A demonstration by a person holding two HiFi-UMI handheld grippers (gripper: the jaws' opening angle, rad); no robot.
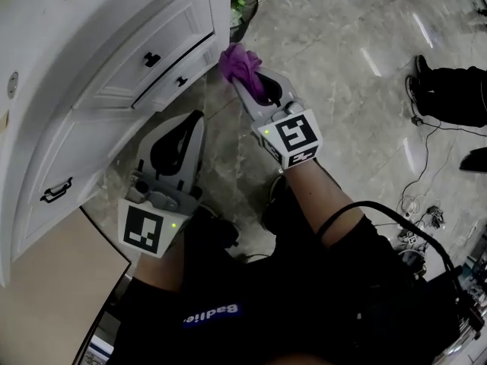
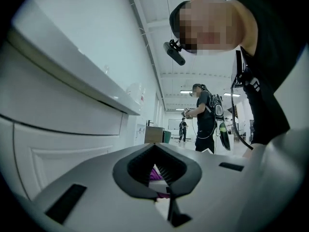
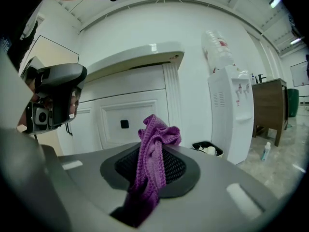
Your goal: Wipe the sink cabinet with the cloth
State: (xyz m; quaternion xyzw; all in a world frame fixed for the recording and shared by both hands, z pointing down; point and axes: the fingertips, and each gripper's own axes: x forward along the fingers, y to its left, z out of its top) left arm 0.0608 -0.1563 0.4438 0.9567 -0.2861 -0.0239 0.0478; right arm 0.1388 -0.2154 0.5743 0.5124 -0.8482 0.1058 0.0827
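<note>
The white sink cabinet (image 1: 114, 59) fills the upper left of the head view, with black pulls on its drawers (image 1: 151, 58). My right gripper (image 1: 243, 78) is shut on a bunched purple cloth (image 1: 240, 63), held up beside the cabinet's right corner post. In the right gripper view the cloth (image 3: 154, 144) sticks up between the jaws, and the cabinet front (image 3: 135, 115) stands a little beyond it. My left gripper (image 1: 199, 118) hangs lower, below the drawers, shut with nothing in it. The left gripper (image 2: 155, 146) points along the cabinet side (image 2: 58, 115).
A waste bin (image 3: 207, 149) and a water dispenser (image 3: 231, 115) stand right of the cabinet. Cables (image 1: 418, 196) and another person's dark shoes (image 1: 449, 90) lie on the marble floor at right. A tan panel (image 1: 53, 295) sits at lower left. People stand far down the room (image 2: 203, 120).
</note>
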